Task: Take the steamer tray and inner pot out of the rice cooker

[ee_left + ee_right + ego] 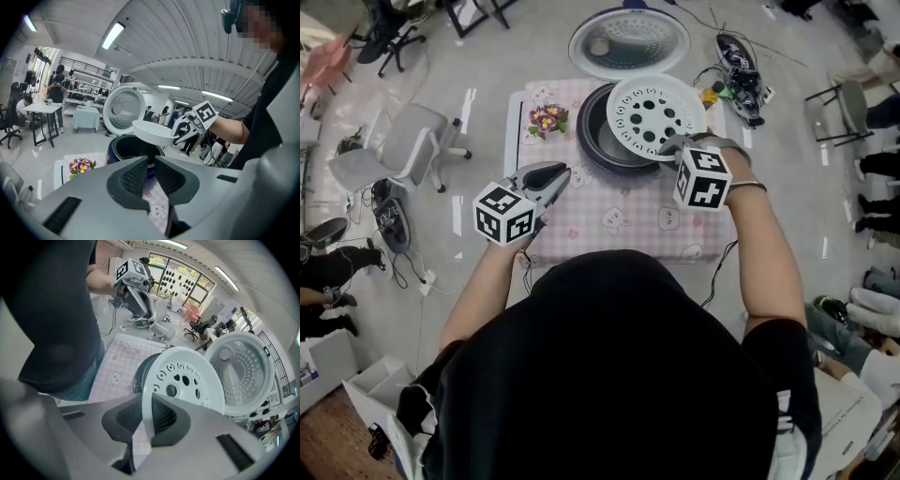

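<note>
Nearest me, my left hand-held gripper point(551, 174) hovers over the pink worktop point(619, 220). Its jaws are almost together on nothing and point at the cooker point(111, 153). I judge it is kept free for the pot. Just beyond it, my right hand-held gripper point(672, 144) is clamped on the near rim of the white tray point(654, 112), the thin edge being the easiest part to pinch. The tray hangs tilted above the cooker's mouth, clear of it. Under it the dark pot point(598, 141) sits inside the cooker, not yet taken out. Furthest back, the lid point(628, 42) stands open, leaving the way up free.
</note>
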`<state>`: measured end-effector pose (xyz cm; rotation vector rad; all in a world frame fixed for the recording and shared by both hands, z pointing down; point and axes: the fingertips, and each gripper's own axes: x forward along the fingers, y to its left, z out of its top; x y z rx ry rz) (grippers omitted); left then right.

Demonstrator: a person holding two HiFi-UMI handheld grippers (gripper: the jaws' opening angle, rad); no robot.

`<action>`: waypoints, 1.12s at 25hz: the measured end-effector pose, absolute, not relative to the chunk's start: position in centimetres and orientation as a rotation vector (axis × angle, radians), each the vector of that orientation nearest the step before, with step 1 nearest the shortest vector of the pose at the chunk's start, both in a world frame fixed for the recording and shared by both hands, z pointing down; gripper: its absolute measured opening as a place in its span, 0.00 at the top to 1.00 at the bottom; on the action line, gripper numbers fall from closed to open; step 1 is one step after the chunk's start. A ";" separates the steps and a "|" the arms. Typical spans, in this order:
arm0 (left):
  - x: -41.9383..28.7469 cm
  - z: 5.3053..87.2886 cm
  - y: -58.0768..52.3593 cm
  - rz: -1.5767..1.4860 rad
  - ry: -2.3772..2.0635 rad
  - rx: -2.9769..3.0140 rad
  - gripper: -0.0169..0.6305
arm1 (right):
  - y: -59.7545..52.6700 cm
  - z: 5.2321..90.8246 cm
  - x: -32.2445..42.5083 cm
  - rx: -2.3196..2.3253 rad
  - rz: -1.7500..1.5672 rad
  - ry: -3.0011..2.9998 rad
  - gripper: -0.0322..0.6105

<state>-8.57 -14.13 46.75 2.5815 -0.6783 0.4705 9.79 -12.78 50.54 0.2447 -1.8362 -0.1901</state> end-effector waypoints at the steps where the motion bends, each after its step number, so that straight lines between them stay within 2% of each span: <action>1: -8.5 46.7 -14.1 0.473 -0.668 2.586 0.87 | -12.6 50.3 10.0 0.258 -0.185 -1.833 0.90; 10: -6.8 45.6 -14.7 0.483 -0.561 2.645 0.87 | -10.8 48.2 14.0 0.422 -0.109 -1.796 0.90; 28: 2.6 44.2 -15.0 0.544 -0.282 2.791 0.87 | -4.4 48.6 21.6 0.662 0.123 -1.731 0.89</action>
